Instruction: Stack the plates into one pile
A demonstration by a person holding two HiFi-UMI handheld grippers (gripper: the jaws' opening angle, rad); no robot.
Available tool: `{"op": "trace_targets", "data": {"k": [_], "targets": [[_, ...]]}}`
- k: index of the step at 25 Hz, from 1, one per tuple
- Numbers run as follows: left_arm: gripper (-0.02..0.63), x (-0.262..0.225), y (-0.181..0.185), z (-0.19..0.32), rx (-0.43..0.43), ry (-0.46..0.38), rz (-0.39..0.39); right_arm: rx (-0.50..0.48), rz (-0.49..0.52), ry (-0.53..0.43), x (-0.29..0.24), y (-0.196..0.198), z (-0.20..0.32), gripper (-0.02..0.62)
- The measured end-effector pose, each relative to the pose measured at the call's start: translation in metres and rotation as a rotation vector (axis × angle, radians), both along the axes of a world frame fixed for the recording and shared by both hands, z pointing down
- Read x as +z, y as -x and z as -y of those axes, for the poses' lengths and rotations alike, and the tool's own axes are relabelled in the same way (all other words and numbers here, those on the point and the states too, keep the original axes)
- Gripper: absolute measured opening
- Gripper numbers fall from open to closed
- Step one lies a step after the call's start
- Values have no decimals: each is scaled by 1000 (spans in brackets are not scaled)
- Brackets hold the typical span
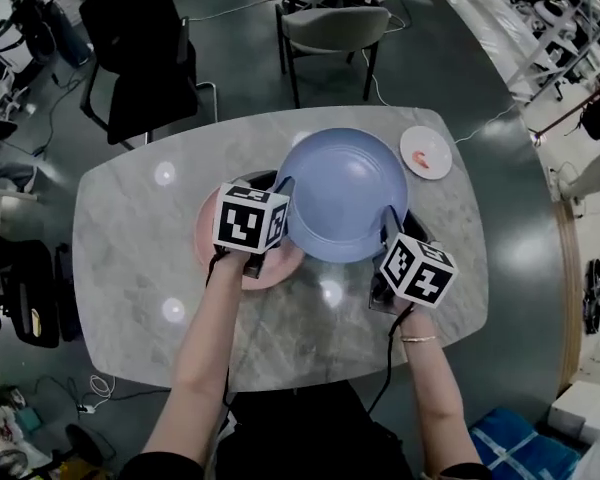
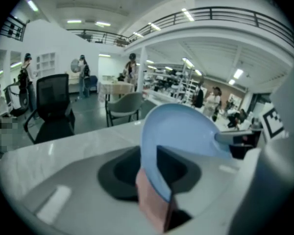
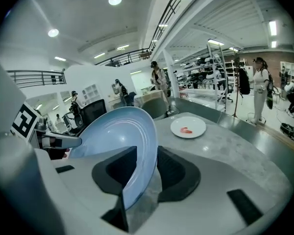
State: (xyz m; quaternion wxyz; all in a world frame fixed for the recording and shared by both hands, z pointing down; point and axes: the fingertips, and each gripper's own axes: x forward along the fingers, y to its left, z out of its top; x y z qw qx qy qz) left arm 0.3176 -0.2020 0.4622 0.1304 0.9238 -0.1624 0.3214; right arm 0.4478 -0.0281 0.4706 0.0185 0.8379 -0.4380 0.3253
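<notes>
A large blue plate (image 1: 340, 193) is held above the middle of the marble table (image 1: 130, 268). My left gripper (image 1: 273, 186) is shut on its left rim and my right gripper (image 1: 394, 224) on its right rim. In the left gripper view the blue plate (image 2: 181, 131) runs edge-on between the jaws of the left gripper (image 2: 154, 175); a pink plate (image 2: 152, 204) shows just beneath. The pink plate (image 1: 280, 266) lies on the table under the blue plate's left side, partly covered. In the right gripper view the blue plate (image 3: 117, 136) sits between the jaws of the right gripper (image 3: 142, 173).
A small white plate (image 1: 426, 152) with a red mark lies at the table's far right corner, also in the right gripper view (image 3: 188, 127). A grey chair (image 1: 330, 28) and a black office chair (image 1: 145, 48) stand beyond the far edge. People stand further back in the room.
</notes>
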Motion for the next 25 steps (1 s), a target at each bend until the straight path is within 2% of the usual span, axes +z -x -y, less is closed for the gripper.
{"op": "trace_targets", "data": {"k": [6,12,18,25], "targets": [[107,13,100,32,-175,35,-9,-172,-5,3,4,66,62,123],[107,39,175,49,-277,92,-23,-268,1,62,26,126,99,123],[107,63,206,56,-314,122,-5,-312,-12,134,51,154,112,123],[107,78,210,55,-295,109,36,-322,-28,214,76,159,108,123]]}}
